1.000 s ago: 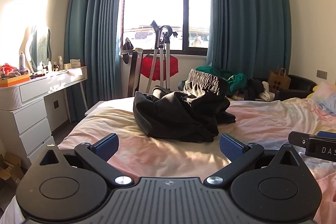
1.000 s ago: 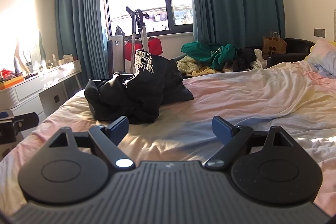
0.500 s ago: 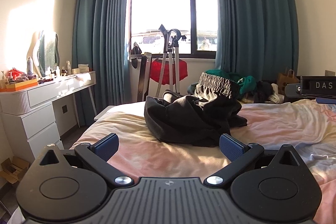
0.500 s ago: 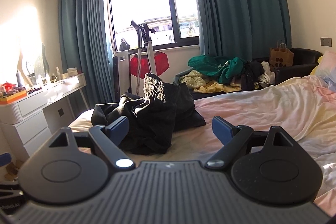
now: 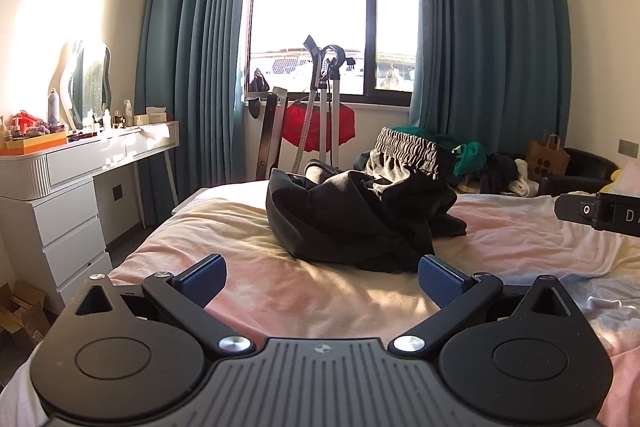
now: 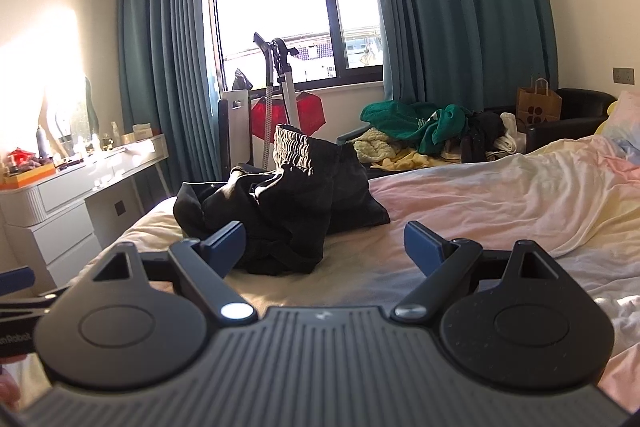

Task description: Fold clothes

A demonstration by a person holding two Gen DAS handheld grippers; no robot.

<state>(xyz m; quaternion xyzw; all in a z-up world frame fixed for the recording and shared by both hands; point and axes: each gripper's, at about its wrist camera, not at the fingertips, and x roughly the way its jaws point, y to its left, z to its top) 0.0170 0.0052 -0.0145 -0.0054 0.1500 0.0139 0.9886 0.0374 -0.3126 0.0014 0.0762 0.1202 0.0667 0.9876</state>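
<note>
A crumpled black garment (image 5: 356, 215) with a ribbed elastic waistband sticking up lies in a heap on the bed (image 5: 280, 291); it also shows in the right wrist view (image 6: 280, 215). My left gripper (image 5: 322, 281) is open and empty, held above the sheet just short of the heap. My right gripper (image 6: 323, 247) is open and empty, close to the heap's near edge. The right gripper's body (image 5: 600, 213) shows at the right edge of the left wrist view.
A white dresser (image 5: 60, 195) with bottles stands left of the bed. A garment steamer stand (image 5: 324, 107) and red cloth are by the window. A pile of green and other clothes (image 6: 420, 131), a black armchair and a paper bag (image 6: 538, 105) lie beyond the bed.
Both grippers have moved closer to the black heap, which looks larger now. The right gripper has dropped lower in the left wrist view. Both stay open.
</note>
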